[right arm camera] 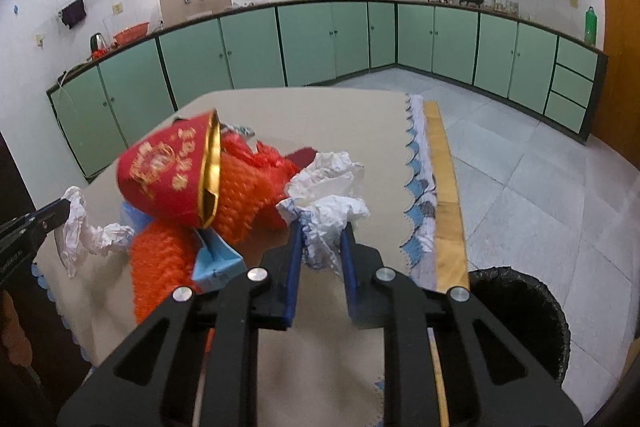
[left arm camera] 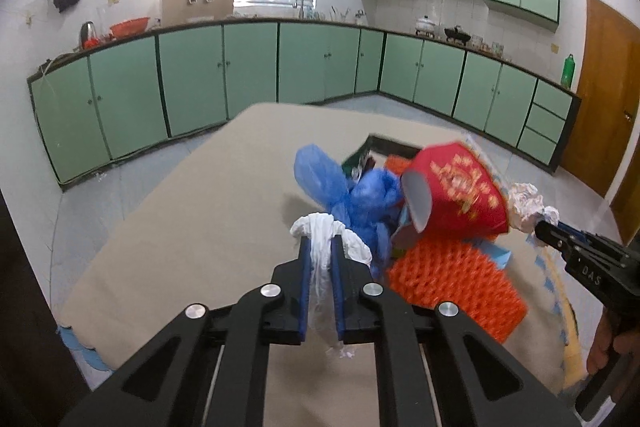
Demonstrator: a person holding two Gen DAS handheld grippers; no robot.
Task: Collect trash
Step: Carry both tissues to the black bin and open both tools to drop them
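Left gripper (left arm camera: pixel 320 247): jaws clenched on white plastic scrap (left arm camera: pixel 324 251), lifted just over counter (left arm camera: pixel 180 227).
Right gripper (right arm camera: pixel 320 239): jaws clamped on crumpled white paper (right arm camera: pixel 328 195), near counter's right edge.
Remaining pile mid-counter: red paper bowl (right arm camera: pixel 168 171) tipped on side, orange mesh (right arm camera: pixel 244 187), blue plastic bag (left arm camera: pixel 360 195), touching one another.
Black-lined bin (right arm camera: pixel 520 315): on floor, right of counter.
Risk: white scrap lies against blue bag; lifting may drag bag along, roll bowl. Thin plastic may slip from jaws before bin.
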